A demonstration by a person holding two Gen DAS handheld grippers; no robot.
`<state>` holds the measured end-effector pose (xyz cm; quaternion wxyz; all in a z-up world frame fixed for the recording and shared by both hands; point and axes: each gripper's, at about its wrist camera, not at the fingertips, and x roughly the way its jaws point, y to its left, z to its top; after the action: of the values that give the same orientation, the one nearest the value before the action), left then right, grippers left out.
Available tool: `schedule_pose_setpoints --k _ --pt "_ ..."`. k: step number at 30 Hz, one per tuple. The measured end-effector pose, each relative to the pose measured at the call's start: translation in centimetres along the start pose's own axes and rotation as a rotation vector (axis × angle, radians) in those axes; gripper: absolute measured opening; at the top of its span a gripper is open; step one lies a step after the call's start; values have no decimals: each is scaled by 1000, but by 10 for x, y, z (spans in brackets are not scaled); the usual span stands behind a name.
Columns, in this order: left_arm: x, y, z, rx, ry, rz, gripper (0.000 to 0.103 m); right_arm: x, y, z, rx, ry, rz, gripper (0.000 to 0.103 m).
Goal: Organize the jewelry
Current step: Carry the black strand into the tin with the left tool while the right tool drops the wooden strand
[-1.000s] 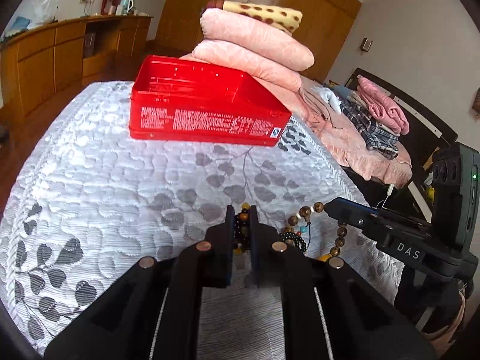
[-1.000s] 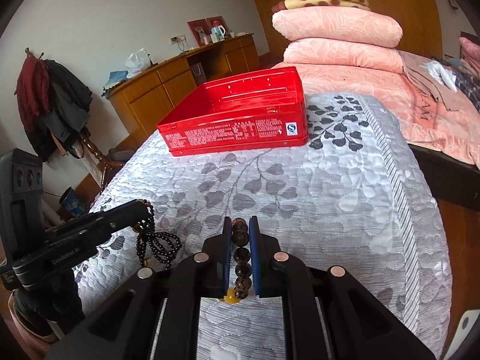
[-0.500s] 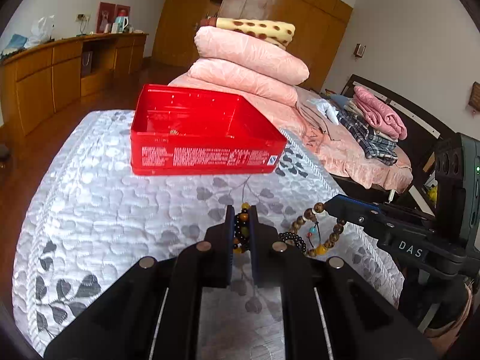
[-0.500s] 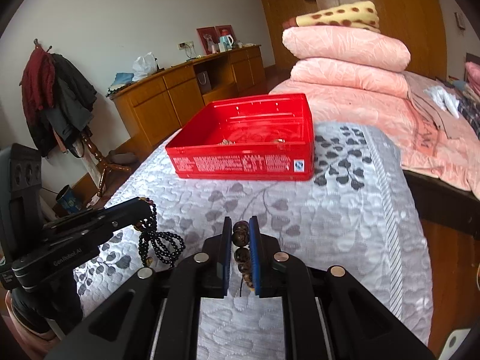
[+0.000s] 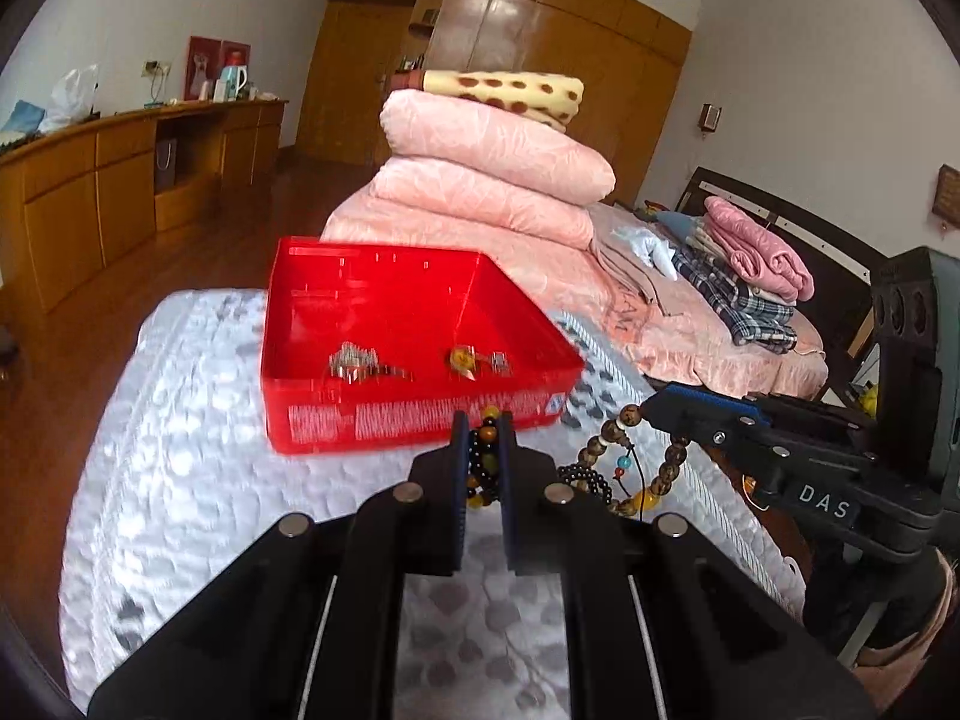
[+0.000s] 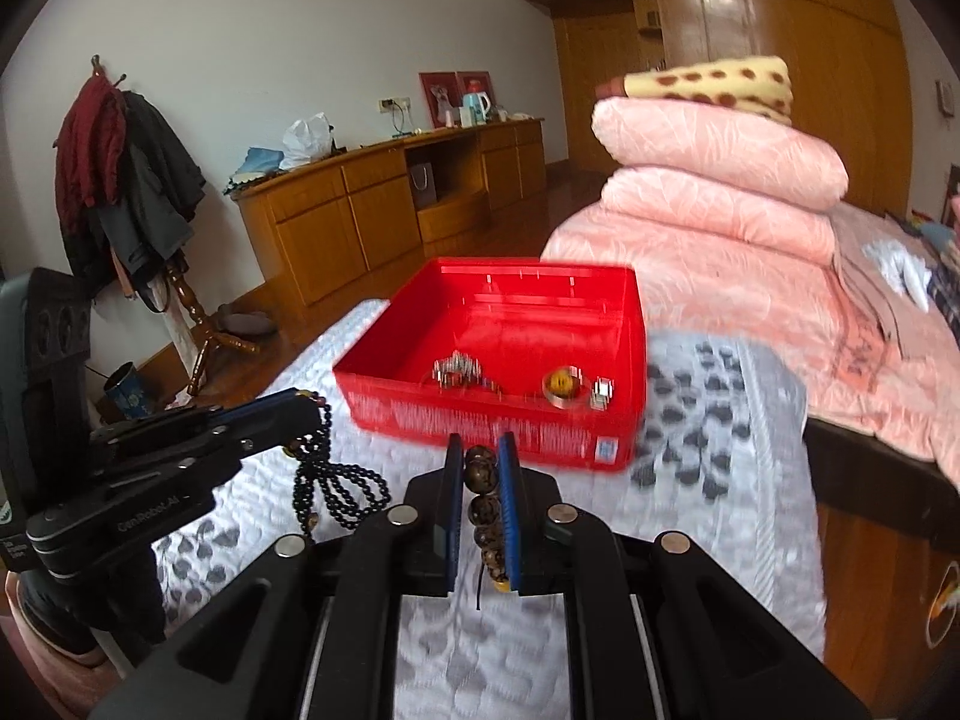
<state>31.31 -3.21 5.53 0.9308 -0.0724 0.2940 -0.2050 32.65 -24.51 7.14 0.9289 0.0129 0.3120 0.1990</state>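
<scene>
- A red box [image 5: 414,354] is parked open on the quilted bed [image 5: 180,480]; a silver piece [image 6: 459,371] and a gold ring [image 6: 563,387] are seen inside.
- A dark bead string [image 5: 485,462] is pinched tight in the left gripper [image 5: 483,438], held above the bed before the box.
- Brown wooden beads [image 6: 483,492] are clamped in the right gripper [image 6: 481,462].
- A coat rack [image 6: 120,180] is caught only by the right view.

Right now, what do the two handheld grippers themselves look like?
Both are black plastic. The left gripper and right gripper have flat fingers with blue pads, round silver fasteners and white lettering on the sides. No cables or sleeves are visible.
</scene>
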Motion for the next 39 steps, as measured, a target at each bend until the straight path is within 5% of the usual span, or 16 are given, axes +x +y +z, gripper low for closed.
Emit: schedule_pose_setpoints --k 12,28,29,31,33,37,39 --pt "48 21 83 11 -39 30 8 40 -14 73 -10 -49 0 11" --pt "142 66 85 -56 92 134 8 135 -45 73 63 70 -23 12" --pt "146 67 85 -55 100 137 10 137 -46 72 64 75 -30 13" --pt "151 69 85 -55 124 140 19 137 -49 70 70 76 -50 34" --pt "149 69 84 -60 123 145 47 133 -51 71 70 66 -62 34" --pt "137 66 85 -39 93 162 49 120 -52 71 77 47 -75 35" --pt "125 64 86 -37 71 167 59 113 -50 71 69 36 -87 42"
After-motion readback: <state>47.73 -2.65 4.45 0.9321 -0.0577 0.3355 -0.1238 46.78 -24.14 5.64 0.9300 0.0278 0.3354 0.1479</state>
